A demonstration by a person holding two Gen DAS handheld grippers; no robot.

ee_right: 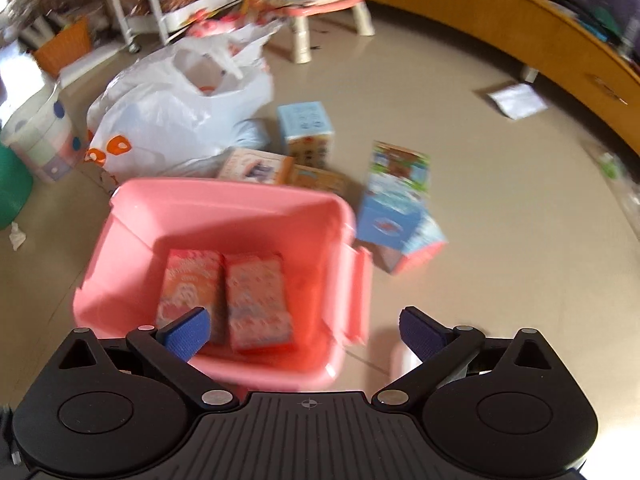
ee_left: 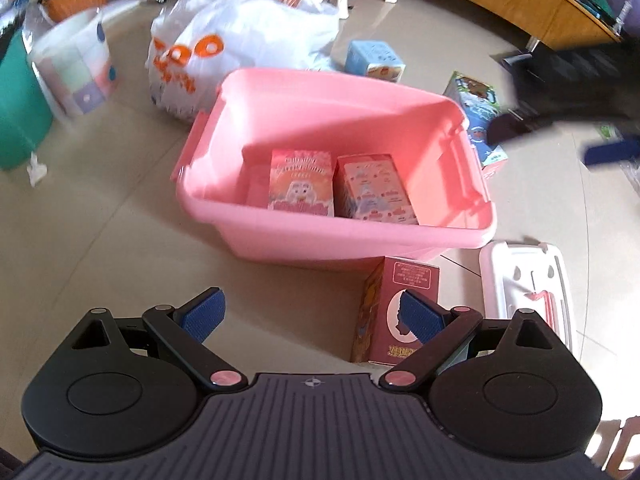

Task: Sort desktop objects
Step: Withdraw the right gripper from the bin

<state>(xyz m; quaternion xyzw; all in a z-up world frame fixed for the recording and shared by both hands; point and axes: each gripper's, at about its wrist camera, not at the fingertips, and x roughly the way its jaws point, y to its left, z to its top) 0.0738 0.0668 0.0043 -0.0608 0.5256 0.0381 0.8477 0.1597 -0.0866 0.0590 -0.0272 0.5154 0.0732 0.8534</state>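
Left gripper (ee_left: 314, 316) hangs low over the floor, jaws spread wide, nothing between them. Right gripper (ee_right: 304, 334) hovers above the near edge of the pink bin (ee_left: 280, 236), jaws also wide apart and empty. Two pink carton boxes (ee_left: 302, 184) lie side by side in the bin, touching. A dark pink carton (ee_left: 390, 288) stands on the tiles just outside the bin's near wall, partly behind the left gripper's right pad. White bin lid (ee_left: 528, 288) lies beside it. Blue cube box (ee_right: 306, 130), a tipped blue-green carton (ee_right: 394, 200) and an orange-print carton (ee_right: 256, 166) sit beyond the bin near a white plastic bag (ee_right: 168, 120). Right view is motion-blurred.
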